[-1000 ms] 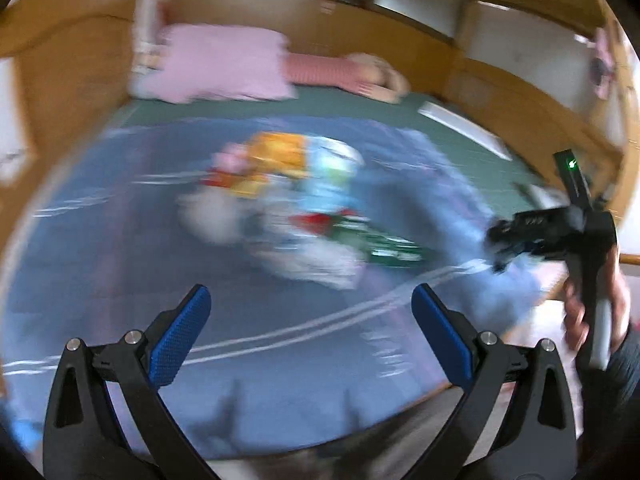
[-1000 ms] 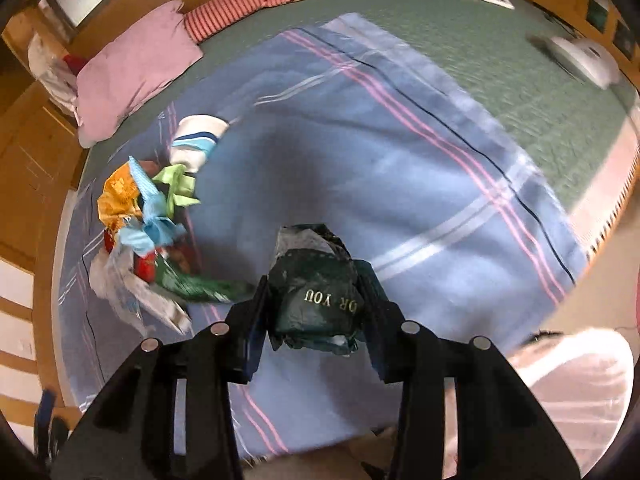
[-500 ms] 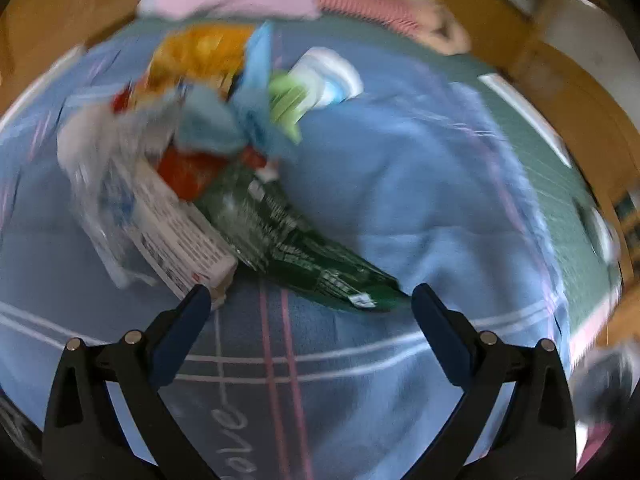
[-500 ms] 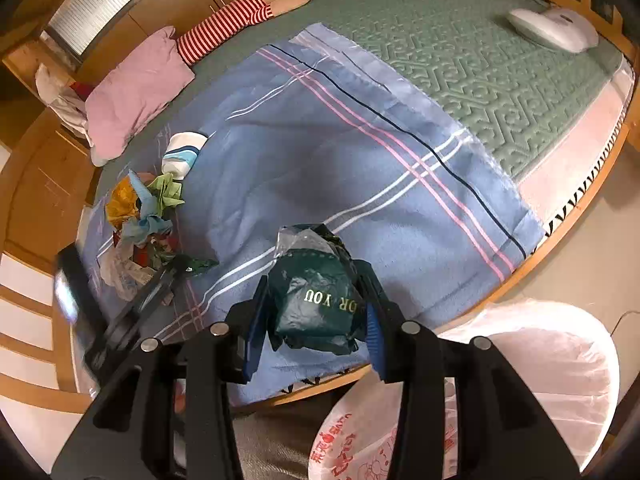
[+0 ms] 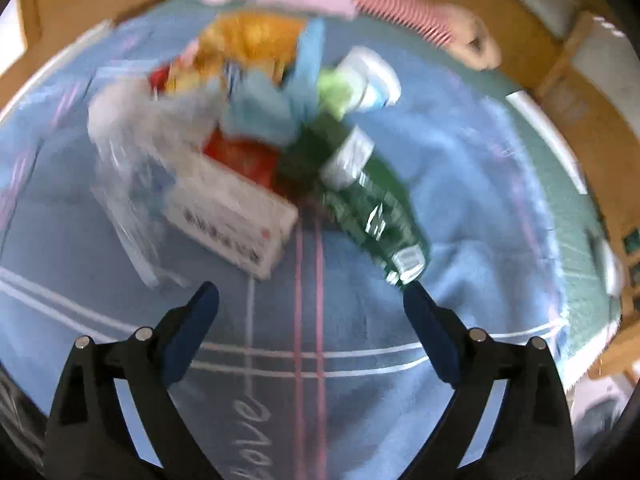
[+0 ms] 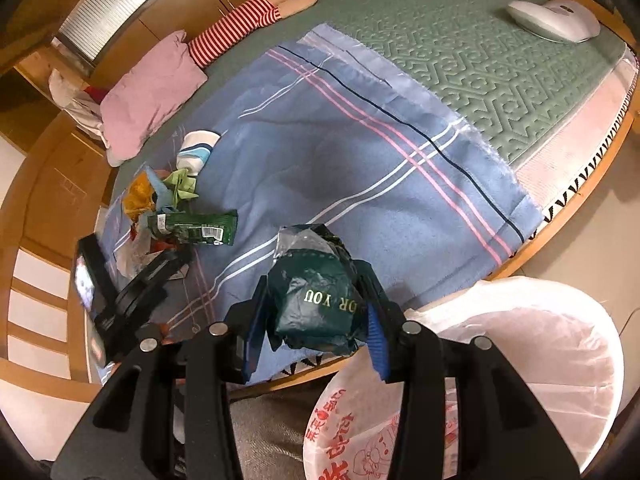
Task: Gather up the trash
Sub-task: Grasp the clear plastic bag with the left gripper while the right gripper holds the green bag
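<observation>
The crumpled dark green bag [image 6: 316, 304] sits bunched between the blue pads of the right gripper [image 6: 316, 332], its gold lettering upside down and its longer side running up away from the jaws, which are clamped on it. That gripper tilts steeply down, over the near edge of the blue blanket [image 6: 360, 152] and beside the white bin bag [image 6: 520, 360], whose mouth gapes; its contents cannot be made out. The left gripper [image 5: 310, 300] angles down with jaws spread wide and nothing between them, just short of the trash pile [image 5: 248, 120]. A green wrapper [image 5: 372, 208] lies lengthwise, pointing toward its right finger.
</observation>
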